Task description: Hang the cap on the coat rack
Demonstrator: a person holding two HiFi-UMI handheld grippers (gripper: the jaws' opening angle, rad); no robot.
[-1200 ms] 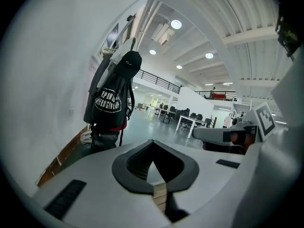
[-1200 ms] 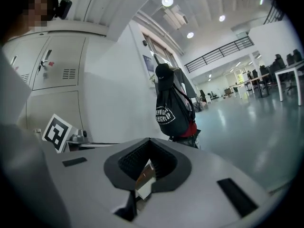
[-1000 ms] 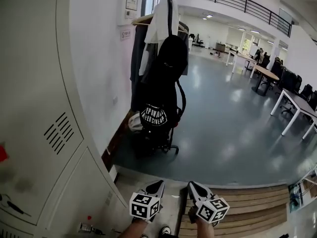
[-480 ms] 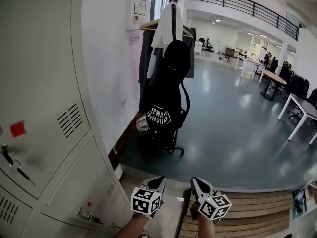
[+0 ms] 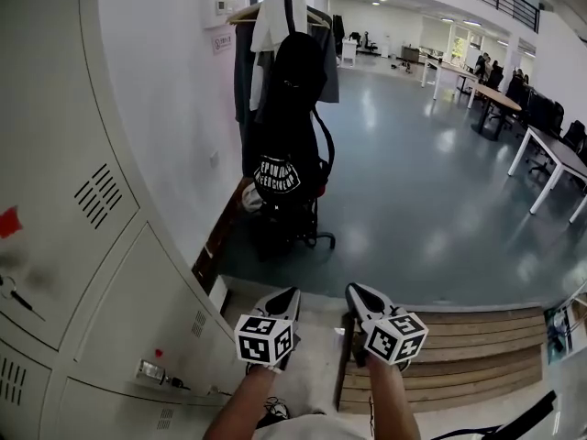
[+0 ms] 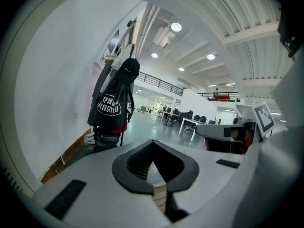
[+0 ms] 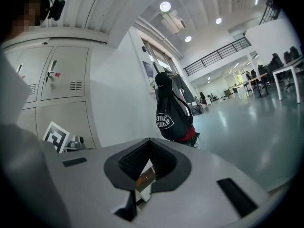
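1. Two grippers, both mine: the left gripper [image 5: 290, 293] and right gripper [image 5: 356, 290] are closed tight and hold nothing.
2. One black cap [image 5: 298, 58] with a small pale logo hangs high on the single coat rack [image 5: 242, 12], above a black printed bag [image 5: 280, 168].
3. Grey lockers [image 5: 92, 246] stand at my left. A wooden step [image 5: 459, 356] and grey floor [image 5: 413, 218] lie between me and the rack.

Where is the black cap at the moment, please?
The cap hangs upper centre-left in the head view, on the coat rack by the white wall, just above the black printed bag.
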